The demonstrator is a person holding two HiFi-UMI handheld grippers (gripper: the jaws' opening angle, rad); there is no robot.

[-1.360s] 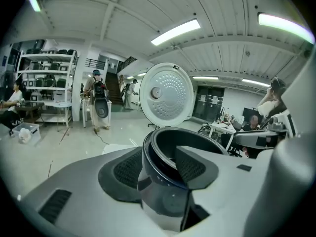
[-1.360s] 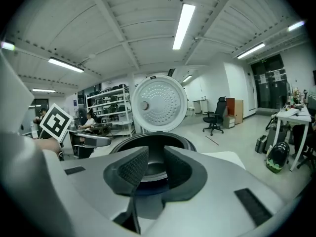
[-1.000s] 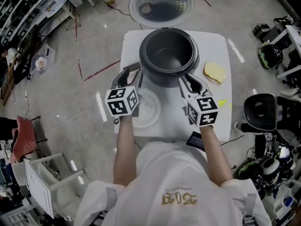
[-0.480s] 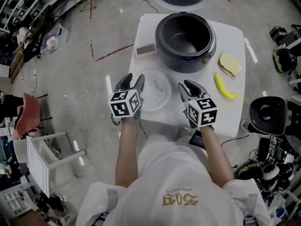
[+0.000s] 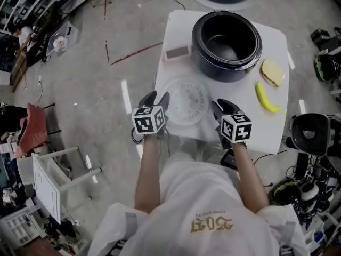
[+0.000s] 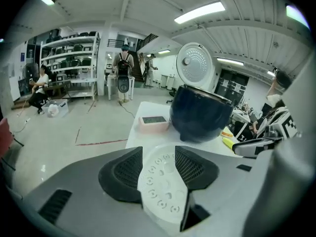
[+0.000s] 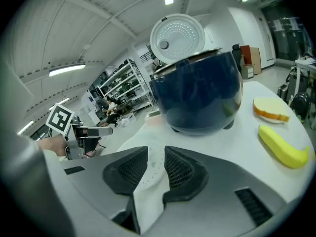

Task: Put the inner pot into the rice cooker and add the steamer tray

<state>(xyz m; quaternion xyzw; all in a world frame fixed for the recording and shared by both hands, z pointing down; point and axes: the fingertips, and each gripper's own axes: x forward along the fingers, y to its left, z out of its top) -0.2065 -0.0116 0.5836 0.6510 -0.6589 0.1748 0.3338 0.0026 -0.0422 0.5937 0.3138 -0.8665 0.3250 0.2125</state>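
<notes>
The left gripper [image 5: 158,96] is being held with its jaws apart at the left rim of the steamer tray [image 5: 185,101], with nothing being pinched. The right gripper [image 5: 221,104] is being held parted at the tray's right rim. The tray is being carried flat by the worktop [image 5: 194,133], near its front edge. A broad perforated stretch of it is being framed between the jaws in the left gripper view, and only a sliver in the right gripper view. Farther back, the inner pot [image 5: 228,39] is being shown seated in the rice cooker [image 5: 224,73] by the head view alone. In the gripper views only the cooker's outer wall and the raised lid [image 7: 177,36] are being shown. A banana [image 7: 281,147] and a bread slice [image 7: 270,108] are being shown along the right edge.
</notes>
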